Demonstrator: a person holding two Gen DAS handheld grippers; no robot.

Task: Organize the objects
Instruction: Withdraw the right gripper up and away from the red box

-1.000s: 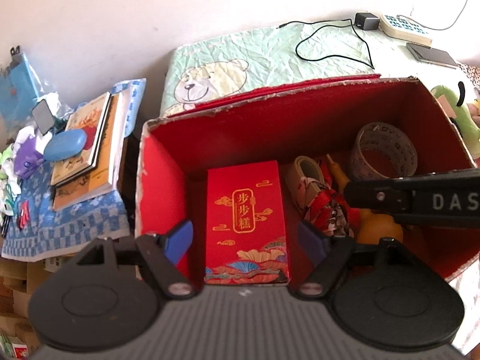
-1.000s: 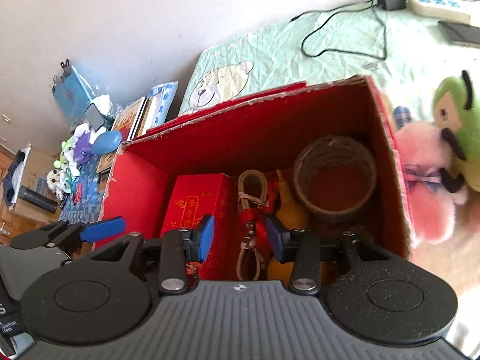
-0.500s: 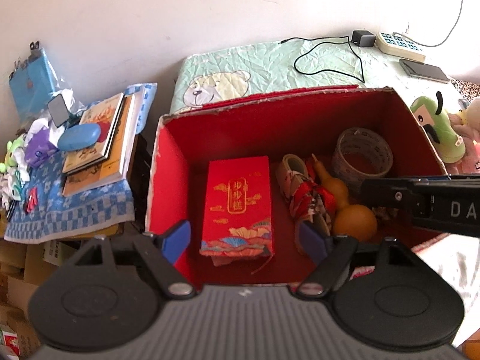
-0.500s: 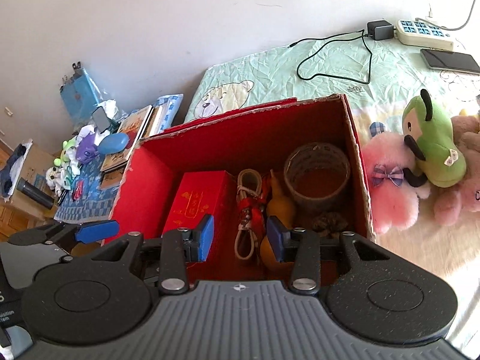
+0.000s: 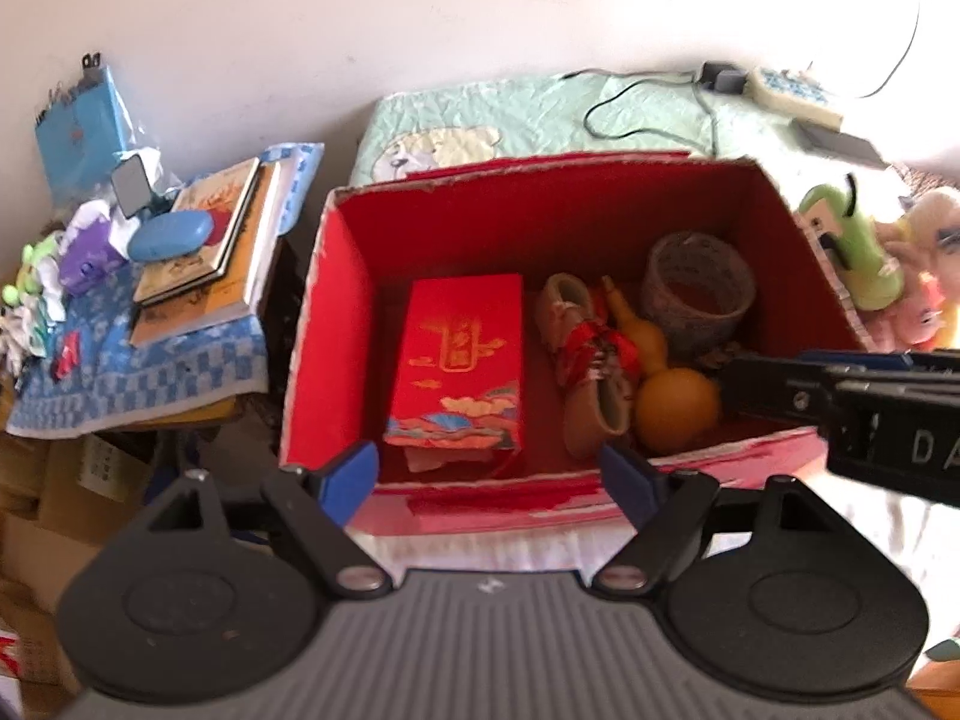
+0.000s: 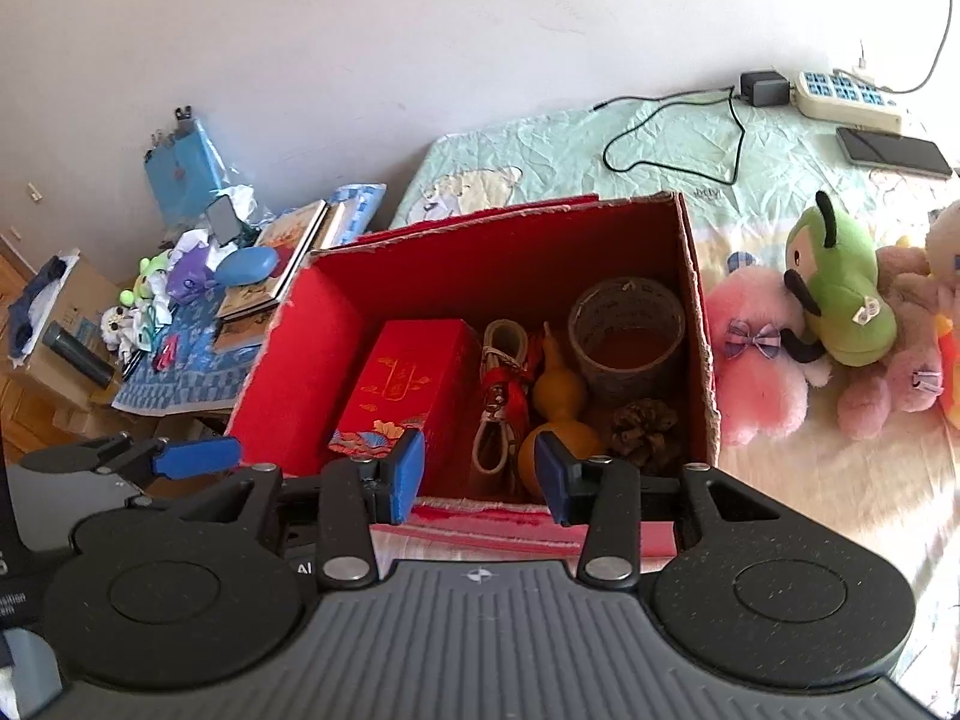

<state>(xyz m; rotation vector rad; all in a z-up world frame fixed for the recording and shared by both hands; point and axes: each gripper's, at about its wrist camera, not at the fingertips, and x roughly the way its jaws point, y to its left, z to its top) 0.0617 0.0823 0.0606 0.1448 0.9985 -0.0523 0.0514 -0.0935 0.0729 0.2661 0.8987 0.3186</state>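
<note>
The red box (image 5: 336, 324) now sits farther off: my left gripper (image 5: 489, 474) has just widened, empty; my right gripper (image 6: 477, 468) hangs apart, empty, so packing looks finished.

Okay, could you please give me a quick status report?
Both tools, left and right, open, empty. Red box packed: gift box, gourd, tape roll. Nothing blocking.

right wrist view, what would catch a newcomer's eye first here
The open red cardboard box sits mid-frame on the bed. Inside, left to right, are a red gift packet, a yellow gourd and a roll of tape. Just right of the box lie plush toys, a green one on a pink one.
</note>
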